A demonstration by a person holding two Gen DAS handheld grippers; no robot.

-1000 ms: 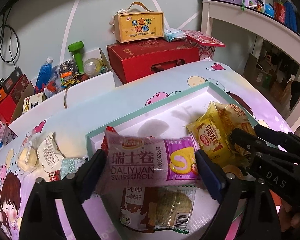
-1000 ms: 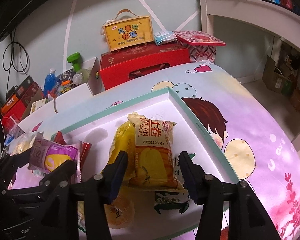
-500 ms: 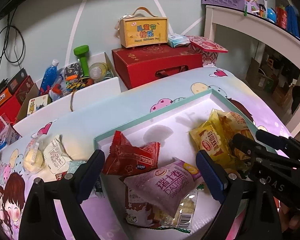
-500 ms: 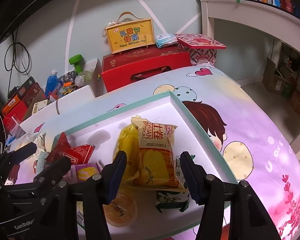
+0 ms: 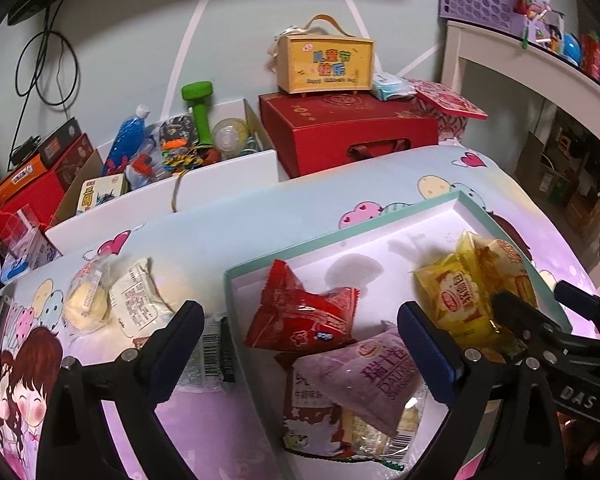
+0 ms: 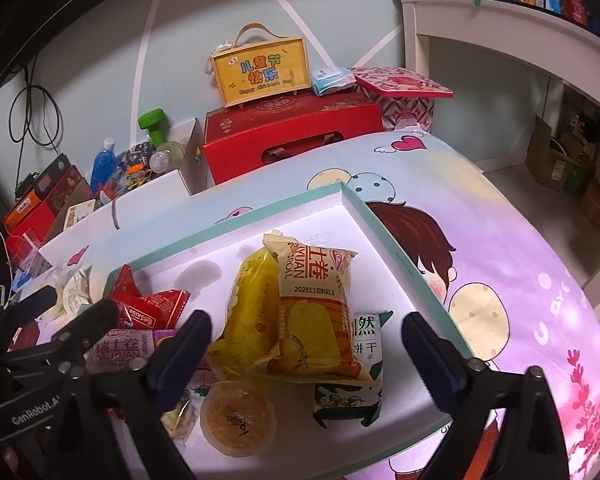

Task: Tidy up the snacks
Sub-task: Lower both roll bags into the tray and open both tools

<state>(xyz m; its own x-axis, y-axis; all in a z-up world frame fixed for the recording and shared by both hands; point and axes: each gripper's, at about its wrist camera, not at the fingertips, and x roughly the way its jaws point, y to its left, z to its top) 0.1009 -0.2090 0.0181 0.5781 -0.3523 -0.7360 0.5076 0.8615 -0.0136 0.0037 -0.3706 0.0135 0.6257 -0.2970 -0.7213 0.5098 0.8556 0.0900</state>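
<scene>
The shallow white tray with a mint-green rim (image 6: 396, 258) fills the frame's middle. Both the right gripper (image 6: 306, 350) and left gripper (image 5: 300, 346) are opening, empty, over it. The orange-yellow Swiss-roll packet (image 6: 316, 320) lies centre, stacked loosely; it may slide off.

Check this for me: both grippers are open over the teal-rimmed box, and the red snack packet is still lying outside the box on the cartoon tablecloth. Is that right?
Not quite. The red snack packet lies inside the teal-rimmed box, at its left end, as the left wrist view shows. The rest holds: the left gripper and the right gripper are both open over the box, their jaws widening, gripping nothing.
</scene>
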